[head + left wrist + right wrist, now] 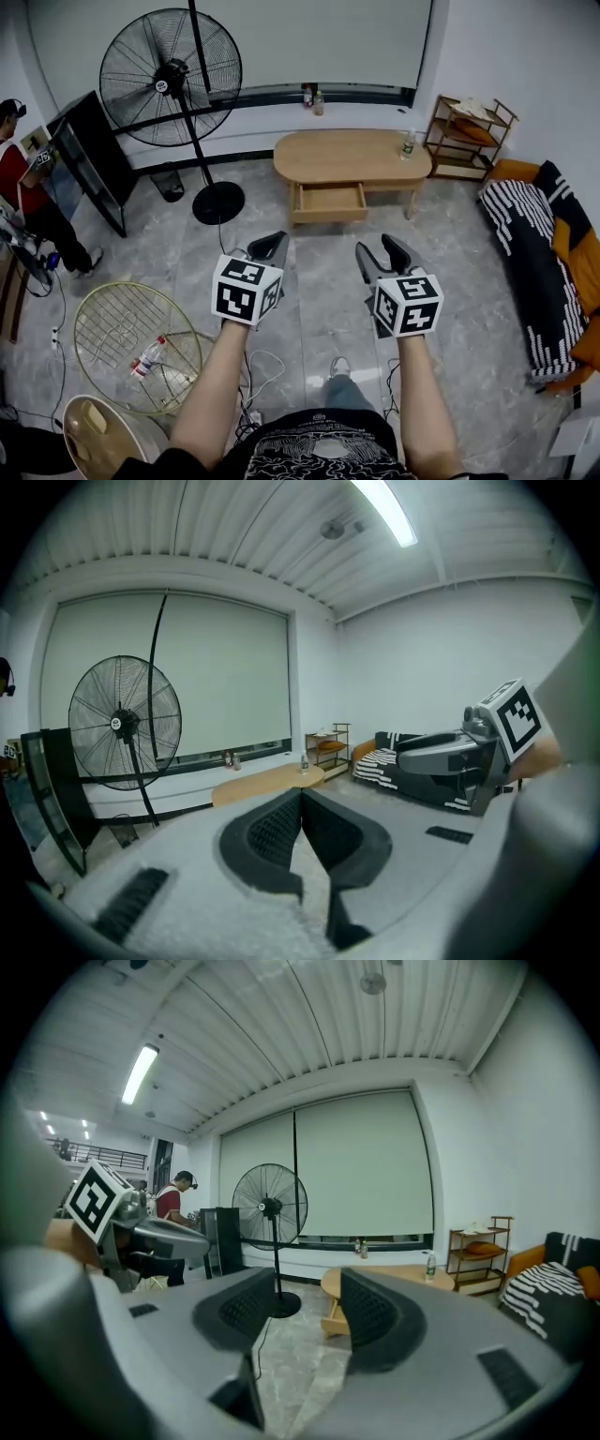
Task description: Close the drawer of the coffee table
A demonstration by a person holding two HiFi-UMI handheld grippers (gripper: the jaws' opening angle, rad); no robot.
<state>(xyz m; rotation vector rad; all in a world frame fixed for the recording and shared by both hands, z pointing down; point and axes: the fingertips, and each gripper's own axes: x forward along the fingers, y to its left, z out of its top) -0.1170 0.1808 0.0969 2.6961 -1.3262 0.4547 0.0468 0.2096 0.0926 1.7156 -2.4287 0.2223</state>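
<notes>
nothing of the closing is done yet: the drawer (328,200) stands pulled out from the near side of the coffee table (375,155), at the far end of the room and well apart from both grippers. the left gripper (270,247) has its jaws pressed together on nothing, and the right gripper (382,255) holds its jaws apart and empty (the drawer shows far off through the gap). as i judge it, the whole job is left: get close, meet the drawer front and push it flush.
</notes>
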